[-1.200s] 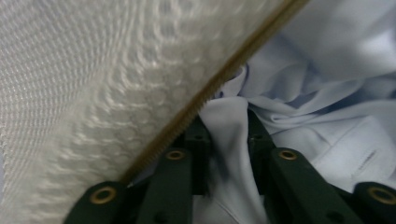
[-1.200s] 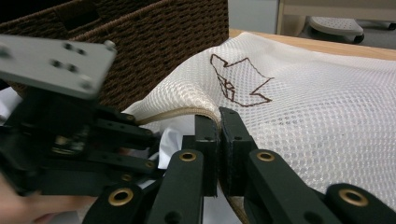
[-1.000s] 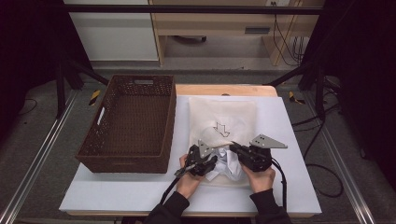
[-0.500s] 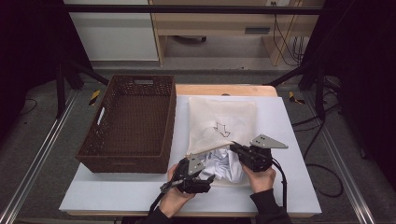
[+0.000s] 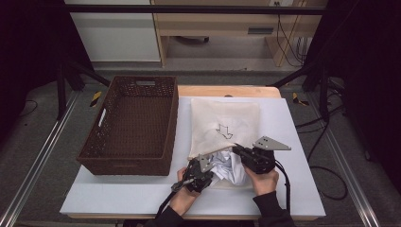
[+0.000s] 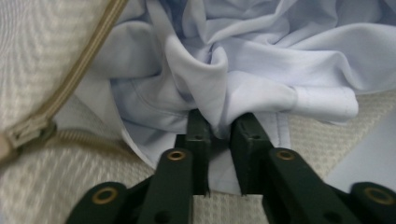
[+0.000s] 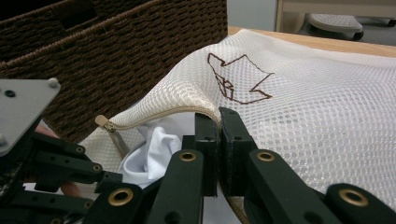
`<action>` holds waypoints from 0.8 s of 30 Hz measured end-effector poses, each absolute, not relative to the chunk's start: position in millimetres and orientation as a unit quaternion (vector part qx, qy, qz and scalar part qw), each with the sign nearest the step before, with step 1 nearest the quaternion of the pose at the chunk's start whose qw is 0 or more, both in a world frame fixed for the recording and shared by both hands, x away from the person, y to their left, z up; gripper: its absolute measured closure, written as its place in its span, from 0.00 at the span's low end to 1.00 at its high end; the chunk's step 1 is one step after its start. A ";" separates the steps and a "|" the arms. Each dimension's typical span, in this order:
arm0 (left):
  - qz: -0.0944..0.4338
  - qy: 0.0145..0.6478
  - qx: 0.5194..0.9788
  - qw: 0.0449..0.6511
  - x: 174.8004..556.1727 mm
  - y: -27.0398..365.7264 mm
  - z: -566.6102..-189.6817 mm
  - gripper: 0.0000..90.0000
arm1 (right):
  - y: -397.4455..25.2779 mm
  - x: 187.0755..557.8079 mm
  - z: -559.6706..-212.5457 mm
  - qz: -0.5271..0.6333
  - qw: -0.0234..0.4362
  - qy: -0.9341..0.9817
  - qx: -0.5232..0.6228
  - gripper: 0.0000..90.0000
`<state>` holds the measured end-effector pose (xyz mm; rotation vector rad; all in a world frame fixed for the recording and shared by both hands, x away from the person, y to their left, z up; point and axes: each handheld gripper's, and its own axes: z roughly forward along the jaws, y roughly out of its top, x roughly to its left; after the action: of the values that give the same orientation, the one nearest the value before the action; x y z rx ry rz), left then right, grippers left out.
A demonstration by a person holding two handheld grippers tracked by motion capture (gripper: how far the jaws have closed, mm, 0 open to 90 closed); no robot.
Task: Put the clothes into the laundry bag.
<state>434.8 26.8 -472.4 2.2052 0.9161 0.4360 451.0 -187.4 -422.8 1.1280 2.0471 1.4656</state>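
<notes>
Pinching a fold of the pale garment (image 6: 243, 88), my left gripper (image 6: 219, 128) has its jaws closed on the cloth just ahead of its tips. To its side, my right gripper (image 7: 218, 122) is clamped on the upper zipper edge of the white mesh laundry bag (image 7: 317, 112), lifting that lip so the mouth gapes. The garment sits bunched in the bag's opening, between the two grippers, partly inside. Beyond the left gripper stands a brown wicker basket (image 5: 135, 124) on the white table (image 5: 293, 142). I judge this the stuffing or drawing-out step; which, I cannot tell. Next, the left must travel while the right holds the mouth open.
</notes>
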 end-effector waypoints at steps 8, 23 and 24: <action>0.178 0.342 0.853 0.351 456.6 8.6 -464.3 0.94 | -188.3 451.0 -422.2 0.524 0.189 0.727 0.401 0.97; 0.189 0.342 0.834 0.389 454.2 20.9 -466.3 0.68 | -189.7 451.2 -421.4 0.522 0.191 0.725 0.406 0.97; 0.184 0.337 0.834 0.396 449.9 24.7 -463.7 0.64 | -189.5 451.2 -421.4 0.522 0.191 0.724 0.407 0.97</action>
<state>449.9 24.7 -463.7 2.1147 0.8533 0.4655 451.2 -189.5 -421.4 1.1445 2.0342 1.4672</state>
